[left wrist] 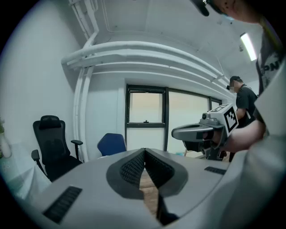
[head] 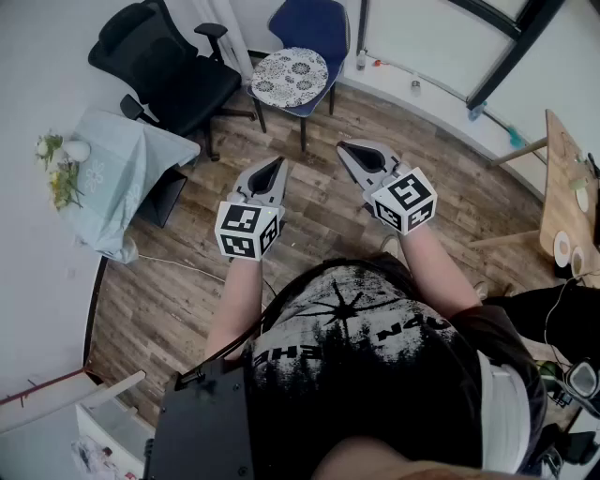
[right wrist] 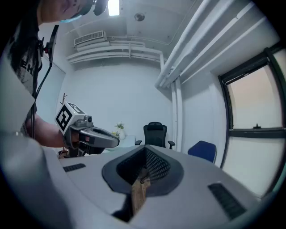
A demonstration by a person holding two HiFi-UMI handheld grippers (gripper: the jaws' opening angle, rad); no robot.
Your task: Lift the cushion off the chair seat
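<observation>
A round cushion (head: 291,77) with a grey flower pattern lies on the seat of a blue chair (head: 317,28) at the far wall. Both grippers hover level over the wooden floor, well short of the chair. My left gripper (head: 279,162) is shut with nothing between its jaws, and its tips meet in the left gripper view (left wrist: 144,151). My right gripper (head: 343,147) is also shut and empty, as the right gripper view shows (right wrist: 145,148). The blue chair (left wrist: 111,144) stands ahead of the left gripper; the cushion is hidden there.
A black office chair (head: 169,75) stands left of the blue one. A small table with a pale cloth (head: 122,169) holds flowers (head: 56,173) at the left wall. A wooden table (head: 567,187) is at the right. Another person (left wrist: 243,103) stands by the window.
</observation>
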